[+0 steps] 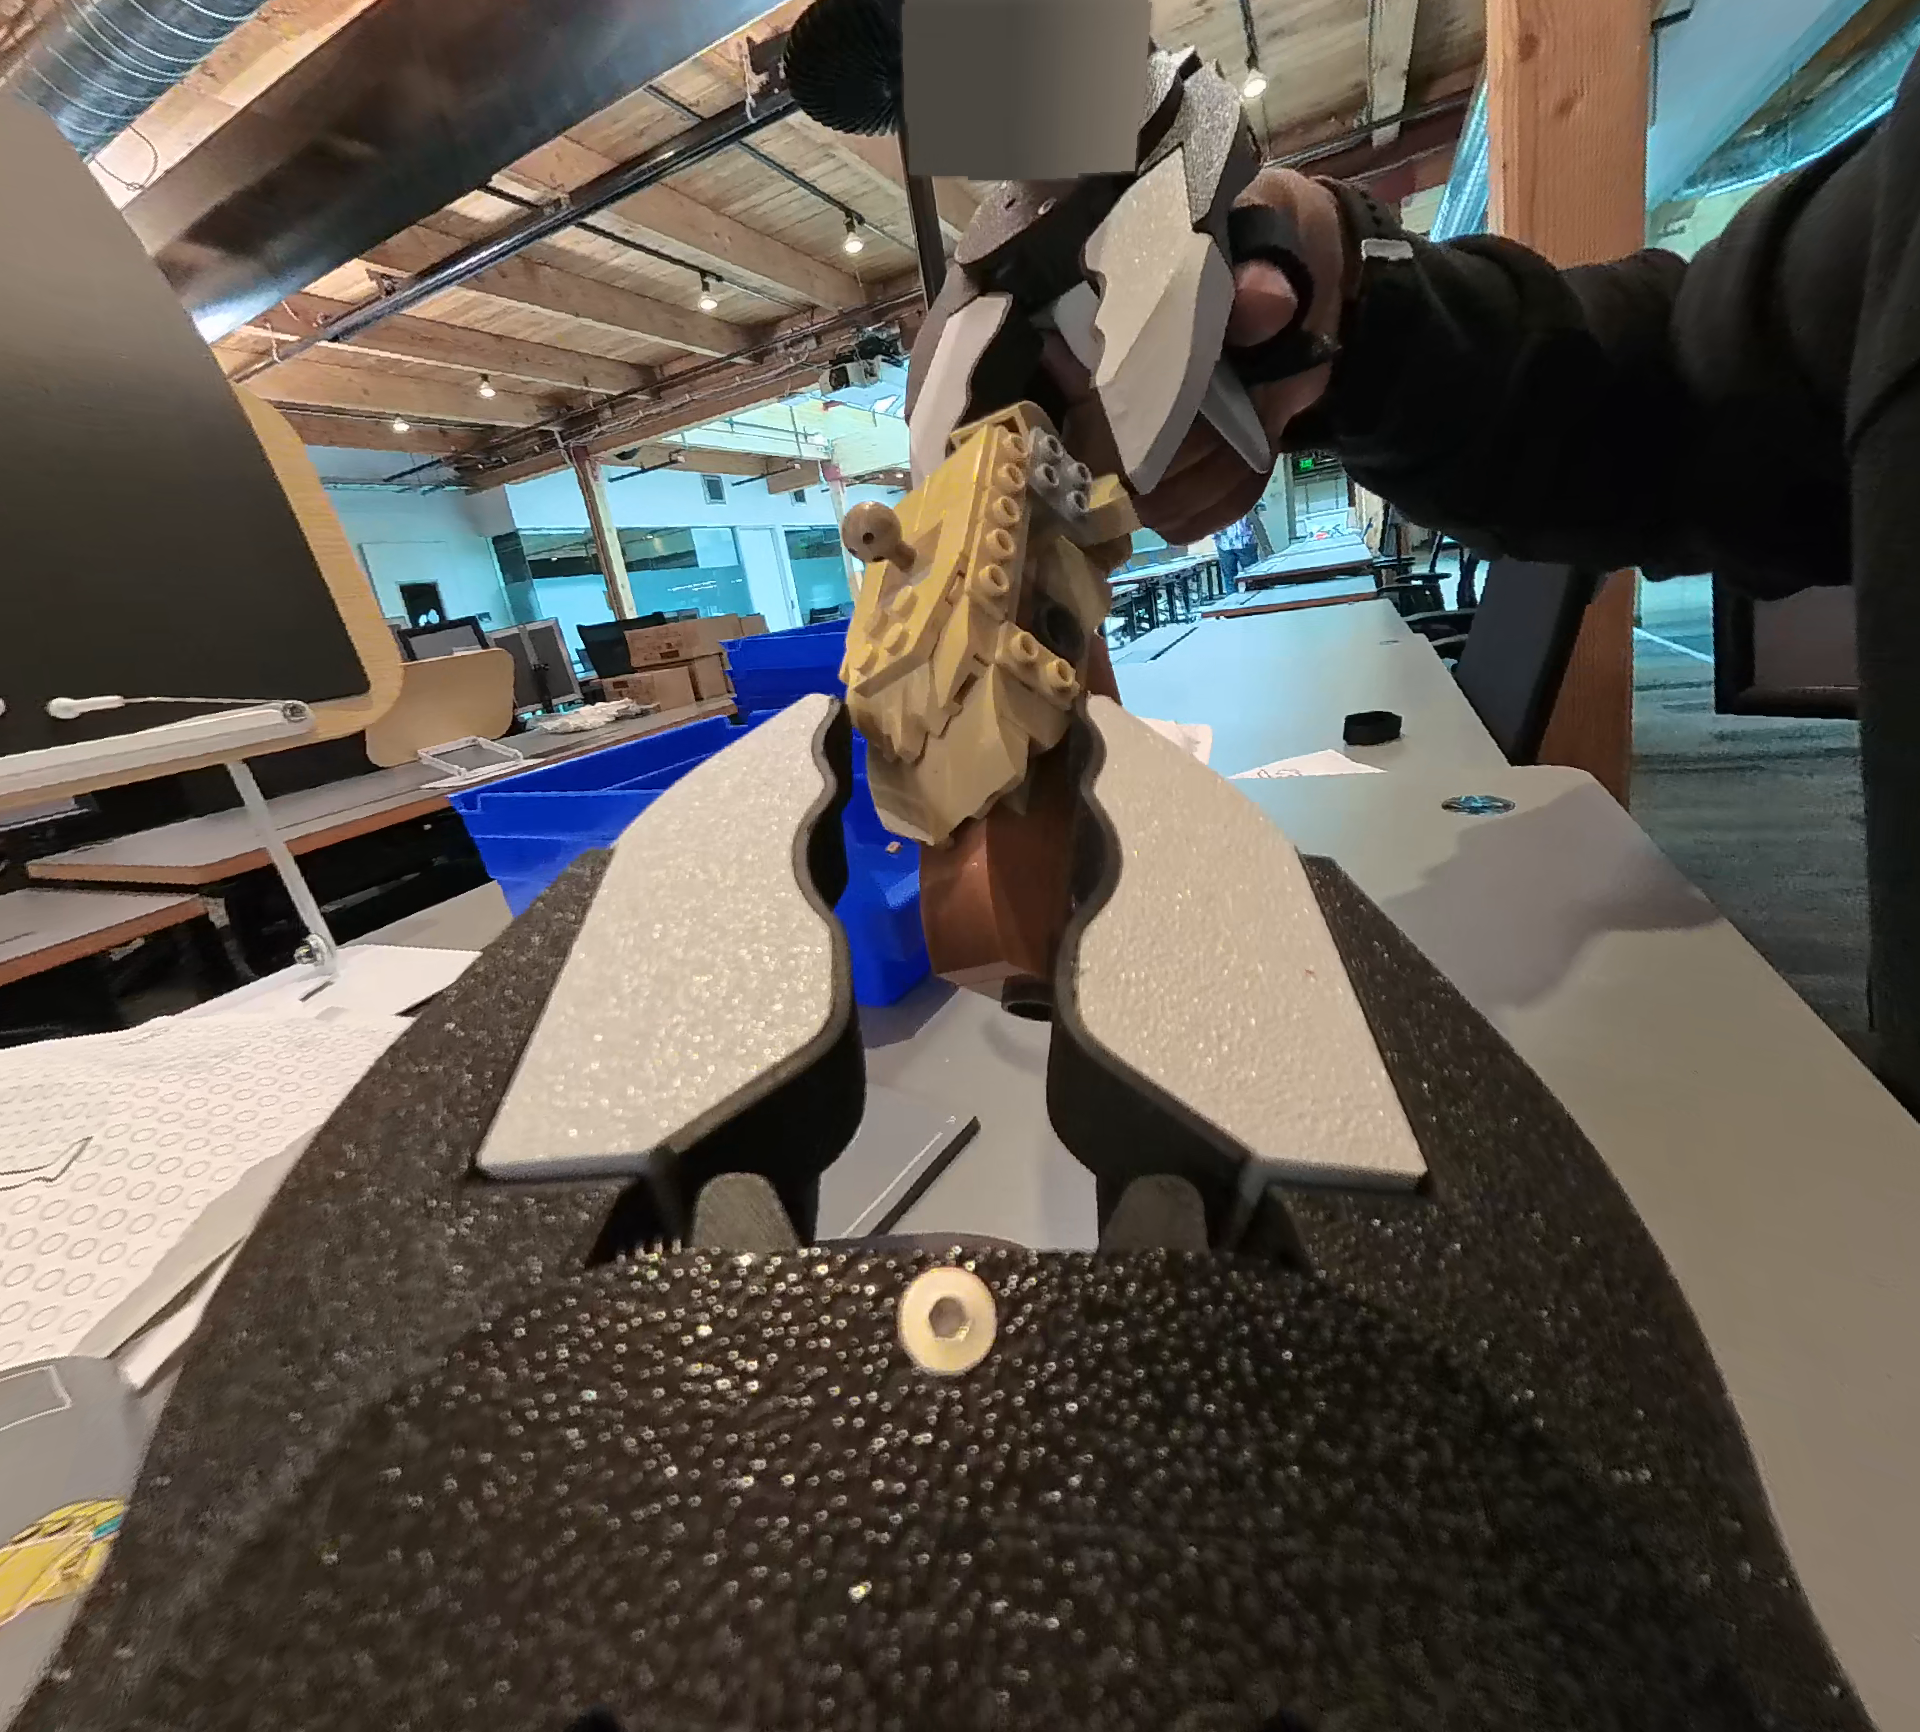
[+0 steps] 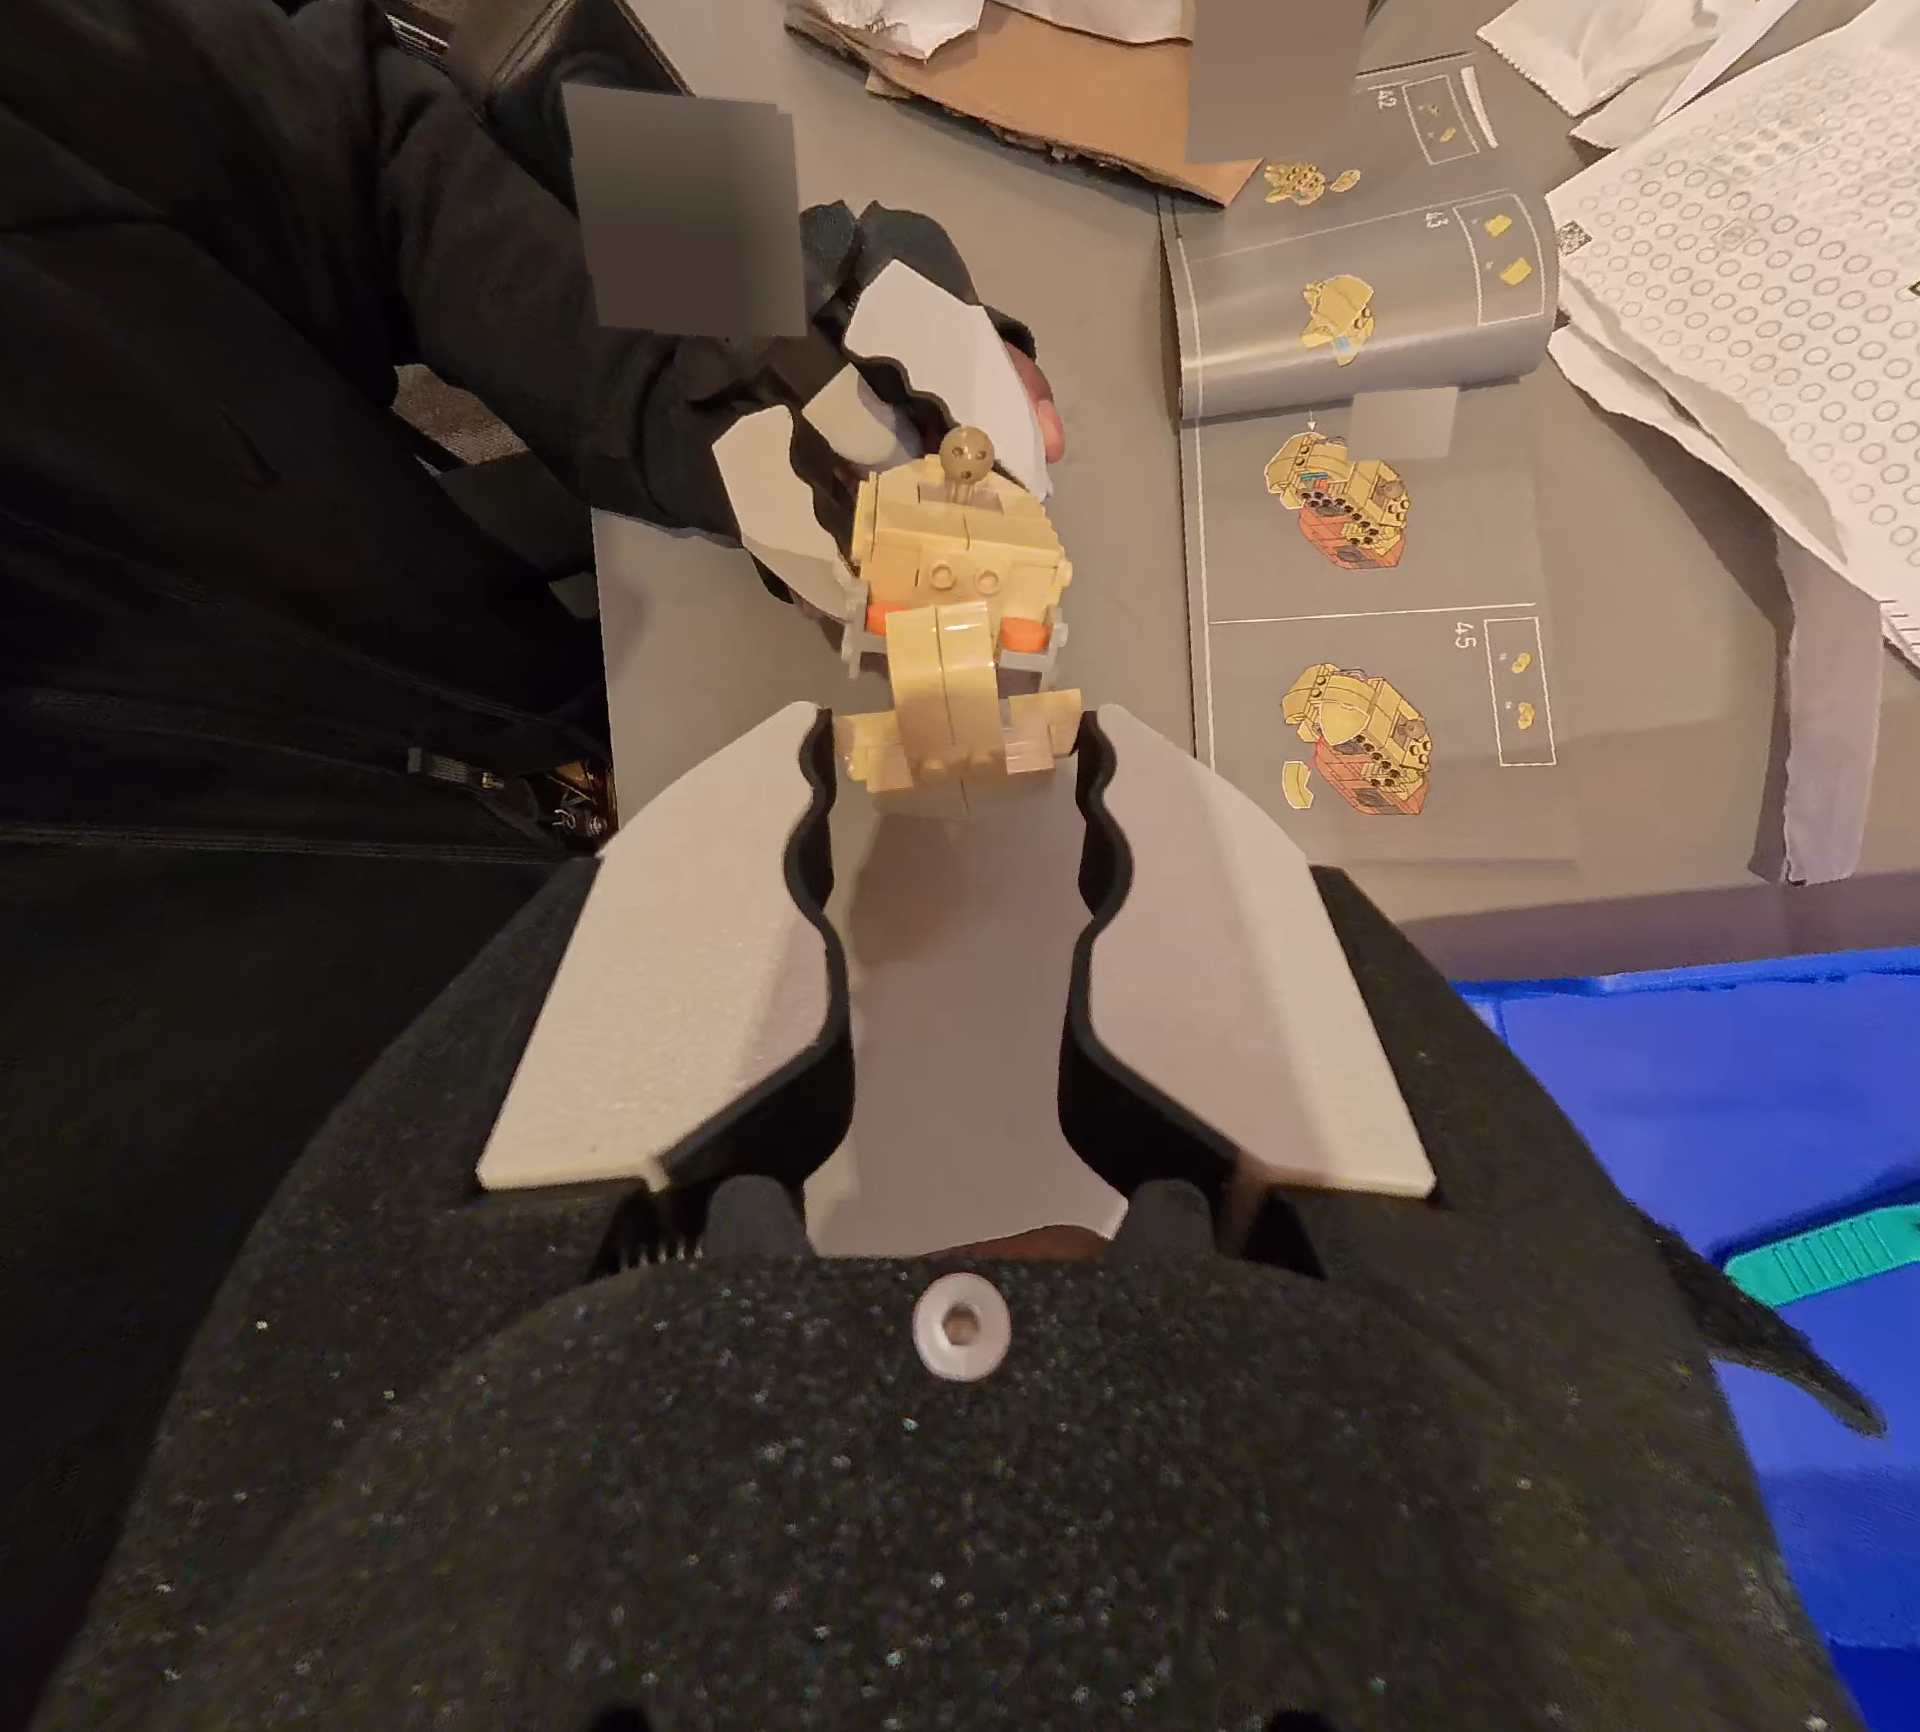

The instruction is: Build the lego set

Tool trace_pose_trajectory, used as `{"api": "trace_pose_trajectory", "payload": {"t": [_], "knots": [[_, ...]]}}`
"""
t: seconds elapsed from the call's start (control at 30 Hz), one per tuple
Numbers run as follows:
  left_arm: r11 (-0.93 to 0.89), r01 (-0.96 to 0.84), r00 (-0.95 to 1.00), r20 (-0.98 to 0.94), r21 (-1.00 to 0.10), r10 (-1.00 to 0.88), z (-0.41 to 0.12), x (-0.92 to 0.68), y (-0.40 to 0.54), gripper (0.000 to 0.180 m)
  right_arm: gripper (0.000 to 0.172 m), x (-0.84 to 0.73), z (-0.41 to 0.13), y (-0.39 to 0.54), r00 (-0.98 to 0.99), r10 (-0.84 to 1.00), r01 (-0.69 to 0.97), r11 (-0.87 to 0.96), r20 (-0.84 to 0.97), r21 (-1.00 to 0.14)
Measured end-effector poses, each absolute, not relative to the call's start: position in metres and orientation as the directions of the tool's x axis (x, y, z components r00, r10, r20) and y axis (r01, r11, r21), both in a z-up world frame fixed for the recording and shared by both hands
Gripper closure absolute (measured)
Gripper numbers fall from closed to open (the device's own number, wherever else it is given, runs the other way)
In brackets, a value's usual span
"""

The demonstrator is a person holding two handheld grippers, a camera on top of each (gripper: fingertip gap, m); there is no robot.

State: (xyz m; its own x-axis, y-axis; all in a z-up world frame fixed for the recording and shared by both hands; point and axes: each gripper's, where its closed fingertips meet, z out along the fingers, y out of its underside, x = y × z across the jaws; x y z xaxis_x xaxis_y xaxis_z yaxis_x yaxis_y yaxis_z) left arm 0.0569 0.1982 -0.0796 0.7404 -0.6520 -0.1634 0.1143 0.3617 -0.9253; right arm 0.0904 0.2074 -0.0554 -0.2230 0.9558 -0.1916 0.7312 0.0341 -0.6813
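Centre frame: left gripper [image 1: 961, 726] and right gripper [image 2: 951, 742] both pinch the tan brick model [image 2: 961, 612]. Blue bin [image 1: 665, 809] behind; contents unseen.

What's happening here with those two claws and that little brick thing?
A person in dark sleeves holds a claw in each hand over a grey table. Both claws are closed on one tan toy-brick model, held up in the air: the left claw grips the end with the brown base, the right claw grips the opposite end. An open instruction booklet lies beside it, with white paper bags and blue bins nearby.
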Motion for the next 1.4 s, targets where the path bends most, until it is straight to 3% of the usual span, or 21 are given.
{"api": "trace_pose_trajectory", "payload": {"t": [0.53,0.87,1.2,1.4], "knots": [[0.384,0.096,0.762,-0.180,-0.918,-0.622,-0.078,0.054,0.198,0.142,0.127,0.085,-0.056,0.207,-0.144,0.968,0.781,-0.017,-0.206,-0.625],[0.279,0.352,0.730,0.076,-0.893,-0.680,-0.072,0.037,0.203,0.142,0.127,0.063,-0.044,0.213,-0.035,0.974,0.844,-0.092,-0.226,-0.529],[0.175,0.610,0.603,0.310,-0.772,-0.735,-0.064,0.021,0.202,0.141,0.124,0.037,-0.041,0.211,0.086,0.971,0.895,-0.174,-0.224,-0.411],[0.116,0.657,0.549,0.367,-0.745,-0.751,-0.066,0.020,0.201,0.141,0.138,0.029,-0.051,0.207,0.134,0.954,0.883,-0.237,-0.268,-0.406]]}}
